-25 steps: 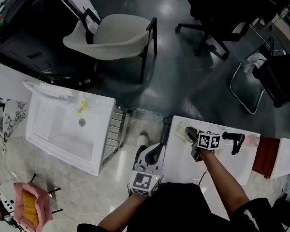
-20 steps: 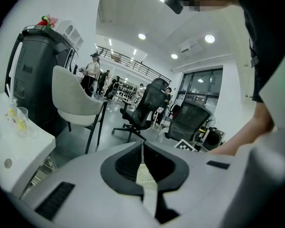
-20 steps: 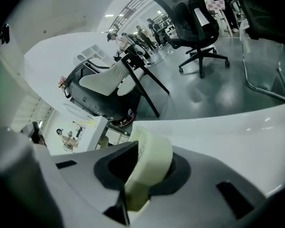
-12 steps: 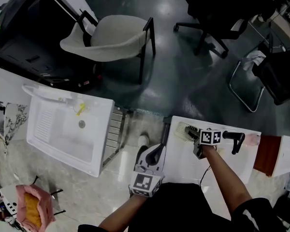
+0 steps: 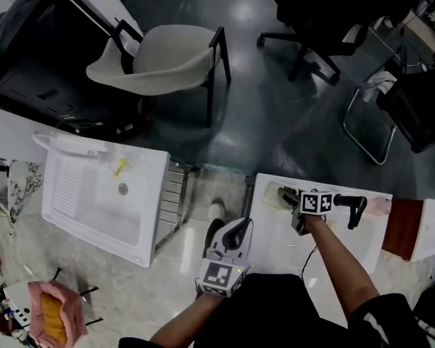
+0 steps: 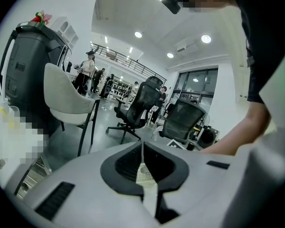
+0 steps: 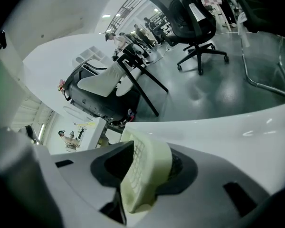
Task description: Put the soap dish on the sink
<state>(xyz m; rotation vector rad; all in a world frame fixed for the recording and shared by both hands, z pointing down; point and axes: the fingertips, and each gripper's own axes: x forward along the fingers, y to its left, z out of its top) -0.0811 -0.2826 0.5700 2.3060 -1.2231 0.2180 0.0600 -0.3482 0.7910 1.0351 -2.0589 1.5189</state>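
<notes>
Soap dish (image 7: 143, 175) is seen between the fingers (image 7: 111, 167) of the right gripper (image 7: 142, 161), on the white sink (image 5: 272, 241), near its corner and not far from the black tap (image 5: 350, 207). These fingers have just been opened and are apart, so the dish is not squeezed. The left gripper (image 6: 142, 151) has its fingers together, with nothing held. If the right gripper is pulled back crooked, the dish could be caught and dragged off the edge.
</notes>
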